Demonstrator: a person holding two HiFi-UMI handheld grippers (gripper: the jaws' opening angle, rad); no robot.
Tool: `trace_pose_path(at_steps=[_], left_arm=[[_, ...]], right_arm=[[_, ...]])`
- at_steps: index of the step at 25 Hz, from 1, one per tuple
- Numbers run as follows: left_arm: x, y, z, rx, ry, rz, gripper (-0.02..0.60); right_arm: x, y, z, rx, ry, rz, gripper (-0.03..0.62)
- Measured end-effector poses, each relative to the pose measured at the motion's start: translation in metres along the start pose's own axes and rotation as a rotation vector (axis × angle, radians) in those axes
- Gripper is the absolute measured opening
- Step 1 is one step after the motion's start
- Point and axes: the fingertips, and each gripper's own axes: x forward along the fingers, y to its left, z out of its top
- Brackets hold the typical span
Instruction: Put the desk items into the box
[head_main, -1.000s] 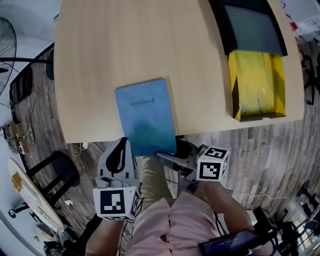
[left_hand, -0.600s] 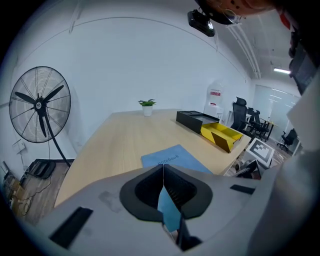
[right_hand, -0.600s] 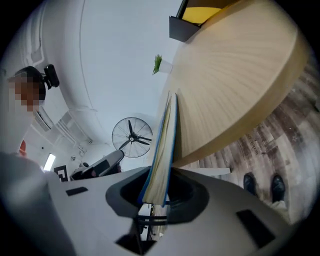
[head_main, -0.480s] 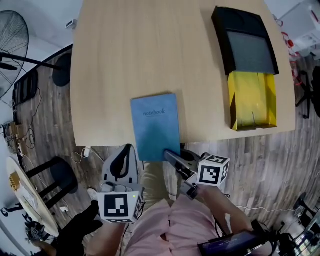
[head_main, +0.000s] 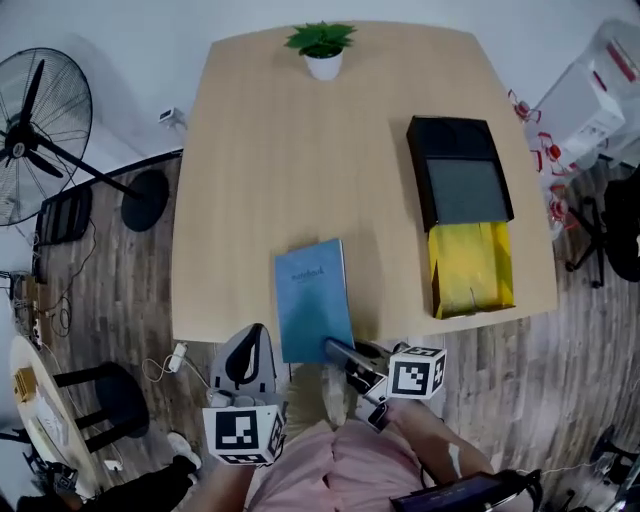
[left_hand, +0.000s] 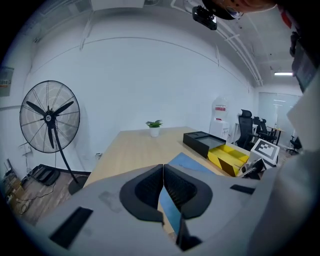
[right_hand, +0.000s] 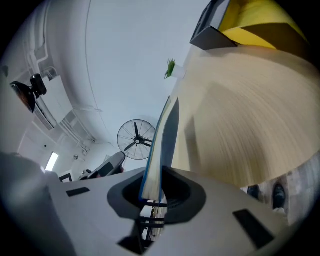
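1. The right claw (head_main: 338, 349) is clamped on the near edge of the blue notebook (head_main: 313, 298). The right gripper view shows both jaws pressed on its covers, with the page block between them.
2. The notebook lies flat on the worktop (head_main: 260, 150), its near end sticking out past the front edge. That overhang is likely why it is gripped there: one jaw can go under the cover and the other over it, which would not work on a book lying fully flat.
3. The left claw (head_main: 247, 338) is fully closed on nothing. It hangs below and left of the notebook, off the worktop, apparently kept out of the way while one claw does the carrying.
4. The box (head_main: 458, 190) sits well apart to the right. It has a black part with a grey inside, and a yellow open tray (head_main: 468, 268) reaching toward the front edge. The tray's open top faces up, so it looks ready to receive things.
5. The notebook is not yet in the box. It needs lifting clear and carrying right; held by one edge, it may sag or swing.
6. A potted plant (head_main: 322, 45) stands at the far edge.
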Motion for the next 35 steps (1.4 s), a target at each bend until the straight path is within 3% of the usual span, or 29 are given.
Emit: trace_pose_path(at_steps=[5, 17, 25, 35], left_arm=[[-0.009, 0.001, 0.028, 0.005, -0.051, 0.015, 0.012], [0.014, -0.024, 0.118, 0.014, -0.270, -0.025, 0.012], [0.029, -0.033, 0.140, 0.033, -0.320, -0.072, 0.012], [0.051, -0.036, 0.132, 0.013, -0.278, -0.193, 0.012]], right_arm=[[-0.002, 0.039, 0.024, -0.048, -0.024, 0.047, 0.046], [-0.032, 0.115, 0.119, -0.231, -0.129, 0.093, 0.046], [-0.049, 0.126, 0.152, -0.260, -0.233, 0.081, 0.046], [-0.054, 0.123, 0.156, -0.197, -0.325, 0.010, 0.048]])
